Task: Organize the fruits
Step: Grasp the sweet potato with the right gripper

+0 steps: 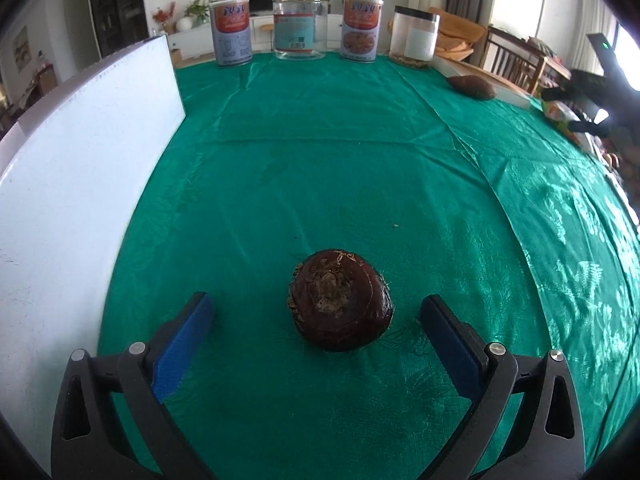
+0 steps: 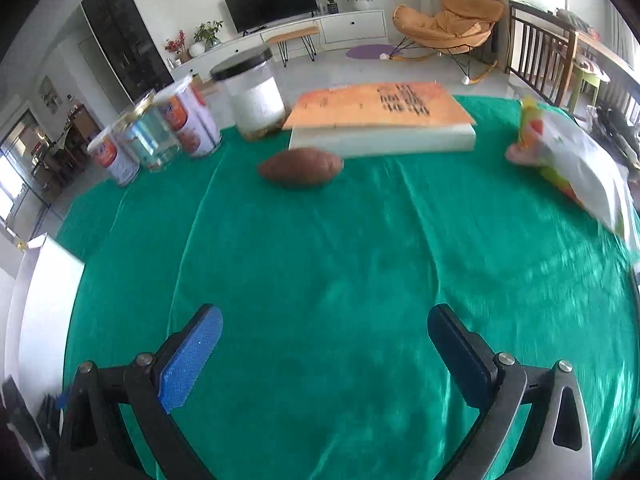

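Note:
A dark brown round fruit (image 1: 340, 300) with a rough, flaky top lies on the green cloth. My left gripper (image 1: 316, 306) stands open around it, and its blue pads are well clear of both sides. An oblong brown fruit (image 2: 301, 168) lies farther back, beside a thick book; the same oblong fruit (image 1: 472, 86) shows at the far right of the left wrist view. My right gripper (image 2: 325, 320) is open over bare cloth with nothing between its fingers. The right gripper (image 1: 600, 92) also shows as a dark shape at the right edge of the left wrist view.
A white board (image 1: 80, 168) stands along the left. Two printed cans (image 1: 232, 32), a glass jar (image 1: 300, 26) and a black-lidded plastic jar (image 2: 252, 92) line the far edge. A thick orange-covered book (image 2: 380, 120) and a snack bag (image 2: 572, 160) lie at the right.

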`<state>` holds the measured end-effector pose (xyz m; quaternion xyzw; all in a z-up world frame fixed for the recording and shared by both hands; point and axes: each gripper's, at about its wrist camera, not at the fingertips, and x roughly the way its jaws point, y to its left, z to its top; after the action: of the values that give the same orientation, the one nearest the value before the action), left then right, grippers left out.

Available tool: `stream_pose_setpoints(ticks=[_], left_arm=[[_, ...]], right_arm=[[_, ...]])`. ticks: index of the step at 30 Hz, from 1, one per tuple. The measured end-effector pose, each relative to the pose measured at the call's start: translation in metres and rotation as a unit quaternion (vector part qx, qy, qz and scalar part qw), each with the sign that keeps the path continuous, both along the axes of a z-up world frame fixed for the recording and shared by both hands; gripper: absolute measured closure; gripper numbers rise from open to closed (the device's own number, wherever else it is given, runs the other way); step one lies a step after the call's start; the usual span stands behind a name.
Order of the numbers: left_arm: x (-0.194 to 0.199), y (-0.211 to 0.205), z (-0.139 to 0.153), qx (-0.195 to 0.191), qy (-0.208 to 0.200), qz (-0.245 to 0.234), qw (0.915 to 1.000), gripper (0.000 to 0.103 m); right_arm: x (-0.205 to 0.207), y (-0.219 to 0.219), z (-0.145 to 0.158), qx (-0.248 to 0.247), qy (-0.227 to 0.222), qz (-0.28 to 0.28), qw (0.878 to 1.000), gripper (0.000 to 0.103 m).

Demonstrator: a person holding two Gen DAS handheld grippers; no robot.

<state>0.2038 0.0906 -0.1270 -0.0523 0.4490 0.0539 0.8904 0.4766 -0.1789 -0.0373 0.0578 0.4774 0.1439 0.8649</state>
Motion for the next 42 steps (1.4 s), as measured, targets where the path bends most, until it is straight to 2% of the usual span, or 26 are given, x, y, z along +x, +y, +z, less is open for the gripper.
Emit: stream_pose_setpoints(ticks=[2, 4, 5, 8, 11, 13, 14, 17, 19, 21, 23, 25, 26, 29, 31, 32, 33, 35, 36, 38, 42], left_arm=[[-0.001, 0.002, 0.0, -0.008, -0.004, 0.001, 1.0, 0.001], [0.0, 0.002, 0.0, -0.007, -0.004, 0.001, 1.0, 0.001], [0.0, 0.001, 0.0, -0.005, -0.003, 0.0, 1.0, 0.001], [0.002, -0.002, 0.0, 0.0, 0.0, -0.006, 1.0, 0.001], [0.003, -0.004, 0.0, 0.003, 0.001, -0.013, 0.9999, 0.001], [0.004, -0.004, -0.001, 0.003, 0.001, -0.015, 0.9999, 0.001], [0.003, -0.004, -0.001, 0.002, 0.0, -0.015, 0.9999, 0.001], [0.003, -0.004, 0.0, -0.001, -0.001, -0.014, 0.9999, 0.001], [0.003, -0.004, 0.0, 0.0, -0.001, -0.014, 0.9999, 0.001], [0.003, -0.004, 0.0, -0.002, -0.002, -0.014, 0.9999, 0.001], [0.001, -0.004, 0.0, -0.001, -0.002, -0.014, 0.9999, 0.001], [0.001, -0.004, 0.0, -0.001, -0.002, -0.014, 0.9999, 0.001], [0.002, -0.004, 0.0, -0.001, -0.002, -0.014, 0.9999, 0.001], [0.002, -0.005, -0.001, 0.004, 0.0, -0.013, 0.9999, 0.002], [0.002, -0.006, -0.001, 0.006, 0.0, -0.013, 0.9999, 0.002], [0.002, -0.006, -0.001, 0.007, 0.001, -0.012, 0.9999, 0.002], [0.002, -0.006, -0.001, 0.007, 0.001, -0.012, 0.9999, 0.002], [0.002, -0.006, -0.001, 0.009, 0.001, -0.012, 0.9999, 0.002], [0.002, -0.006, 0.0, 0.008, 0.001, -0.012, 0.9999, 0.002], [0.001, -0.005, 0.0, 0.006, 0.0, -0.011, 0.9999, 0.002], [0.002, -0.006, -0.001, 0.012, 0.003, -0.012, 0.9999, 0.002]], right_arm=[[0.037, 0.0, -0.001, 0.029, -0.005, -0.015, 0.999, 0.007], [0.066, 0.004, -0.007, 0.053, 0.0, -0.02, 0.998, 0.016], [0.078, 0.009, -0.012, 0.058, 0.005, -0.018, 0.998, 0.024], [0.101, 0.029, -0.028, 0.033, 0.017, -0.001, 0.999, 0.032], [0.095, 0.049, -0.041, 0.022, 0.039, 0.06, 0.997, 0.043], [0.077, 0.053, -0.037, 0.057, 0.05, 0.128, 0.989, 0.051], [0.067, 0.053, -0.034, 0.055, 0.049, 0.142, 0.987, 0.054], [0.057, 0.056, -0.025, 0.0, 0.034, 0.127, 0.991, 0.053], [0.065, 0.063, -0.023, -0.005, 0.03, 0.111, 0.993, 0.045], [0.079, 0.073, -0.026, 0.014, 0.037, 0.077, 0.996, 0.033], [0.093, 0.082, -0.037, 0.046, 0.068, 0.042, 0.996, 0.033], [0.102, 0.088, -0.053, 0.098, 0.104, 0.004, 0.99, 0.031], [0.103, 0.093, -0.053, 0.105, 0.1, -0.017, 0.989, 0.028], [0.108, 0.109, -0.051, 0.074, 0.097, -0.032, 0.992, 0.028], [0.108, 0.123, -0.051, 0.07, 0.103, -0.012, 0.992, 0.041], [0.109, 0.13, -0.053, 0.073, 0.114, 0.002, 0.991, 0.059], [0.104, 0.14, -0.052, 0.051, 0.112, 0.011, 0.992, 0.062], [0.095, 0.159, -0.049, -0.006, 0.087, 0.04, 0.995, 0.062], [0.091, 0.161, -0.049, -0.009, 0.084, 0.046, 0.995, 0.063], [0.082, 0.158, -0.048, 0.016, 0.08, 0.051, 0.995, 0.063], [0.046, 0.143, -0.045, 0.033, 0.08, 0.072, 0.994, 0.063]])
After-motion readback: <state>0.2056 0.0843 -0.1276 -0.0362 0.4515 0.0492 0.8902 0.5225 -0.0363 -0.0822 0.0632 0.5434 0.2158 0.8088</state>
